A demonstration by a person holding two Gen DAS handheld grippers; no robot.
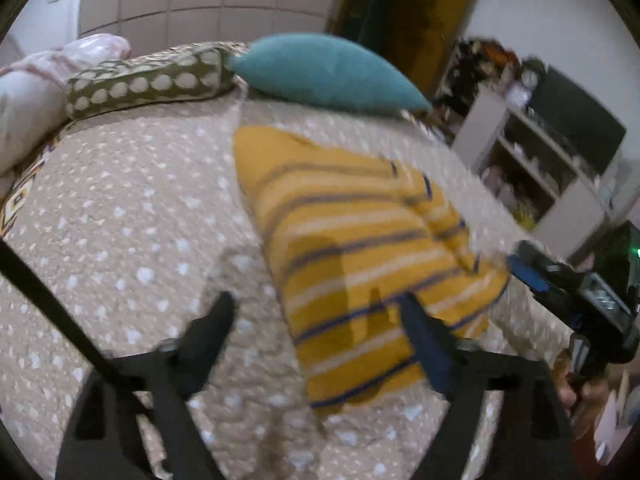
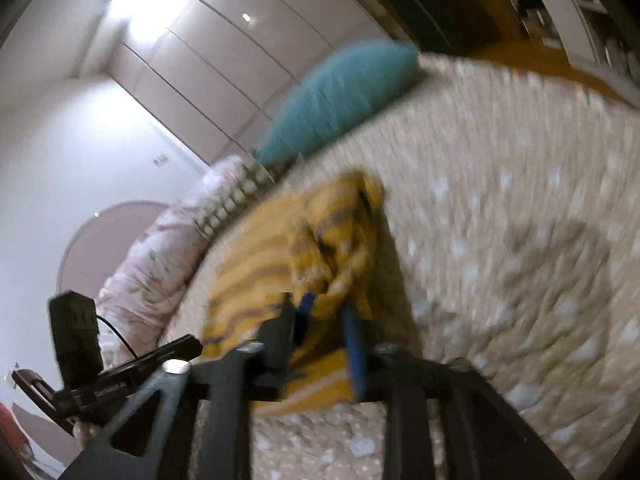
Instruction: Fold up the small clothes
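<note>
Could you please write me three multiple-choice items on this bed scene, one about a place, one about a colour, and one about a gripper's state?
1. Where does the teal pillow lie?
A. at the far end of the bed, beyond the garment
B. on the floor
C. on top of the garment

2. What is the main colour of the striped garment?
A. red
B. mustard yellow
C. green

3. How does the right gripper stand?
A. wide open over the bedspread
B. out of view
C. closed on garment fabric

Answers: 1 A, the pillow sits past the garment near the headboard; 2 B, the cloth is yellow with pale and dark stripes; 3 C, yellow fabric is bunched between its fingers, while the left gripper is open.
</note>
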